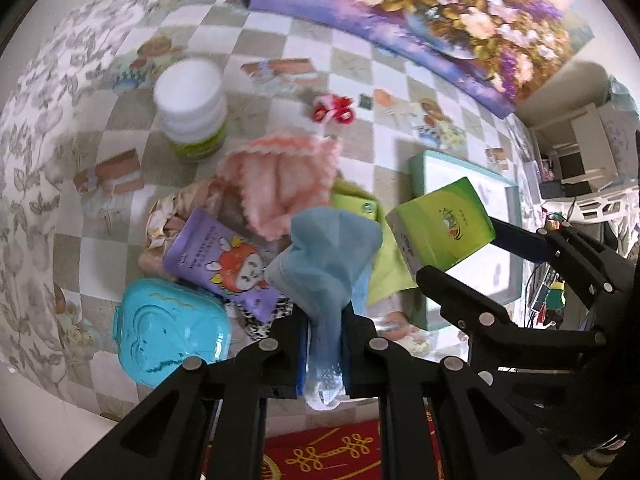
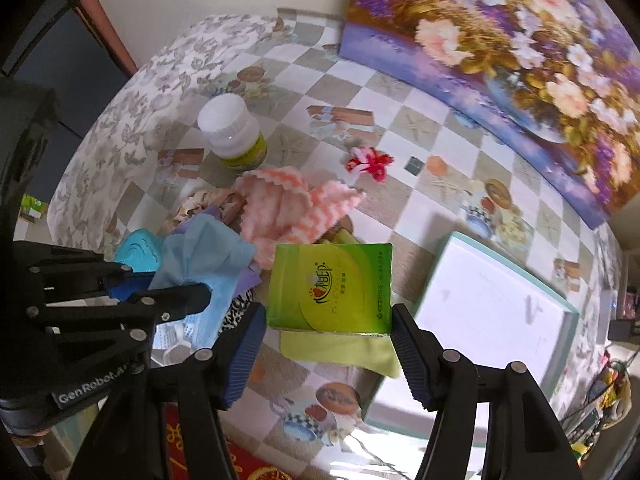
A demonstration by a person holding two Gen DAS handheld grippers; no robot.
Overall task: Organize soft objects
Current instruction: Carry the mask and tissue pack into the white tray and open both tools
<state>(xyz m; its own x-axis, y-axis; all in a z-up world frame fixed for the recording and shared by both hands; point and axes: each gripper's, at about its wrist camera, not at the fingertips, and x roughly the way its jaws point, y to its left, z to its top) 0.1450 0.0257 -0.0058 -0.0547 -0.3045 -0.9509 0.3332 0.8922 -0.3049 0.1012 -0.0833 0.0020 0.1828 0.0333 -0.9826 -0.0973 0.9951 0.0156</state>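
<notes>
My left gripper [image 1: 326,332] is shut on a light blue cloth [image 1: 332,252], lifted above a pile of soft things; it also shows in the right wrist view [image 2: 204,256]. My right gripper [image 2: 328,320] is shut on a green tissue pack [image 2: 330,286], held above the table; the pack also shows in the left wrist view [image 1: 440,224]. The pile holds a pink cloth [image 1: 280,176], a purple wipes pack [image 1: 224,256], a lime green cloth [image 2: 340,350] and a patterned fabric [image 1: 180,208]. A white tray with a teal rim [image 2: 496,320] lies to the right.
A white jar with a green label [image 1: 192,108] stands behind the pile. A teal heart-embossed box [image 1: 168,336] lies at the front left. A red and pink hair tie [image 1: 334,108] lies farther back. A floral painting [image 1: 440,16] leans at the table's far edge.
</notes>
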